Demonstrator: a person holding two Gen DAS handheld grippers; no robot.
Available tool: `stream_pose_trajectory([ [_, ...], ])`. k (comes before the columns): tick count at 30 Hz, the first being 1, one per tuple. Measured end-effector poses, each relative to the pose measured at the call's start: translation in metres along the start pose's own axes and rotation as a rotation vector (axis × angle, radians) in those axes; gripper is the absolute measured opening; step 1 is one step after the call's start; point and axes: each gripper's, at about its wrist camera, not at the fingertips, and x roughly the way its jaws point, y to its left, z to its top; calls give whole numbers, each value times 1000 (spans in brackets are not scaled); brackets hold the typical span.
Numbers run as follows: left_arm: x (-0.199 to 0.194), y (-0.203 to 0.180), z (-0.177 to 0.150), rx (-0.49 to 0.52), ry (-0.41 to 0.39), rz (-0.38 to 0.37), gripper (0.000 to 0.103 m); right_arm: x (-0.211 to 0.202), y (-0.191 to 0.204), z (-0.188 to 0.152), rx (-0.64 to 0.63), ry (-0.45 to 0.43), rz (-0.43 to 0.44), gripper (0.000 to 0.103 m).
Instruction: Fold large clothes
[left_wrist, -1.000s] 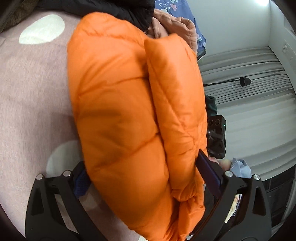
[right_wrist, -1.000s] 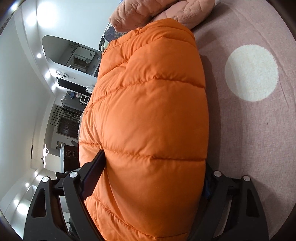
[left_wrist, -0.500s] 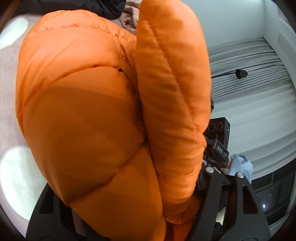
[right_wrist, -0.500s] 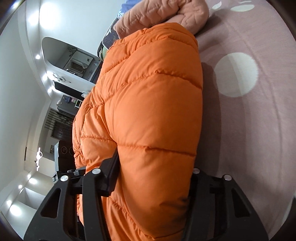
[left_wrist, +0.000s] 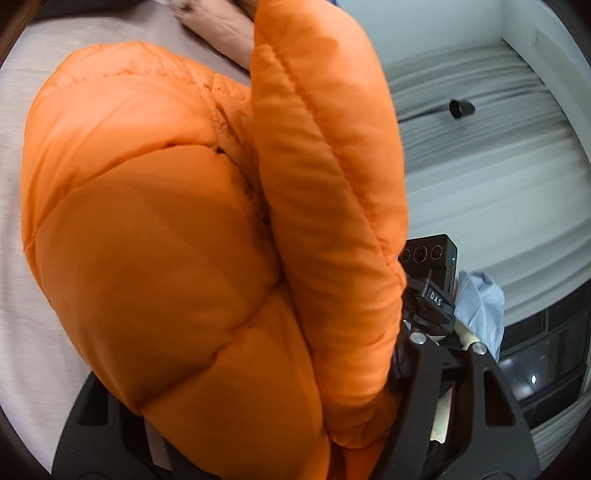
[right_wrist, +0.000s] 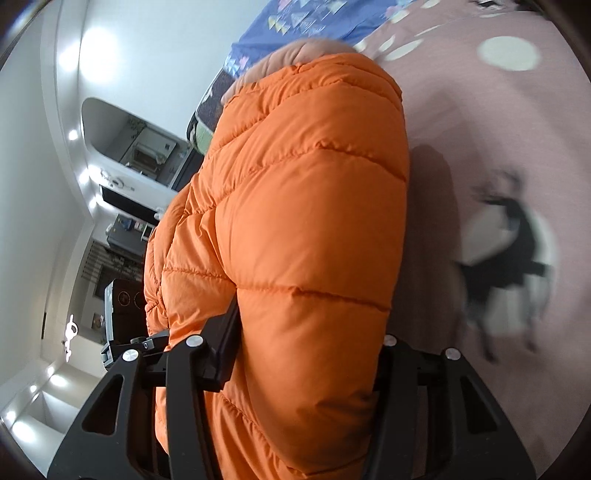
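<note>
A folded orange puffer jacket (left_wrist: 166, 240) fills the left wrist view, lifted off the pinkish bedspread (left_wrist: 22, 332). My left gripper (left_wrist: 258, 387) is shut on its thick bundle; only the right finger (left_wrist: 413, 365) shows, the left one is hidden by fabric. In the right wrist view the same jacket (right_wrist: 306, 240) sits between the jaws of my right gripper (right_wrist: 306, 354), which is shut on it. The right gripper's camera block (left_wrist: 432, 266) shows beyond the jacket in the left wrist view.
A peach quilted garment (left_wrist: 218, 26) lies on the bed beyond the jacket; it also shows in the right wrist view (right_wrist: 295, 55). A blue patterned cloth (right_wrist: 306, 18) lies further back. A blurred black object (right_wrist: 506, 262) lies on the dotted bedspread (right_wrist: 480, 129). Grey curtains (left_wrist: 480, 166) hang at right.
Both grippers have closed in on the jacket and lifted it off the bed. The bundle has swung up and away from the bedspread, and the view has tilted.
</note>
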Motion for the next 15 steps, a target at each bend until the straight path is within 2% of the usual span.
stream_pose_trajectory([
  [8,68,-51,-16,78,80,-32,69,-60,-38,-2,53,-91,-27,50],
  [15,112,-83,0,151,104,-46,69,-91,-67,24,57,-157,-51,50],
])
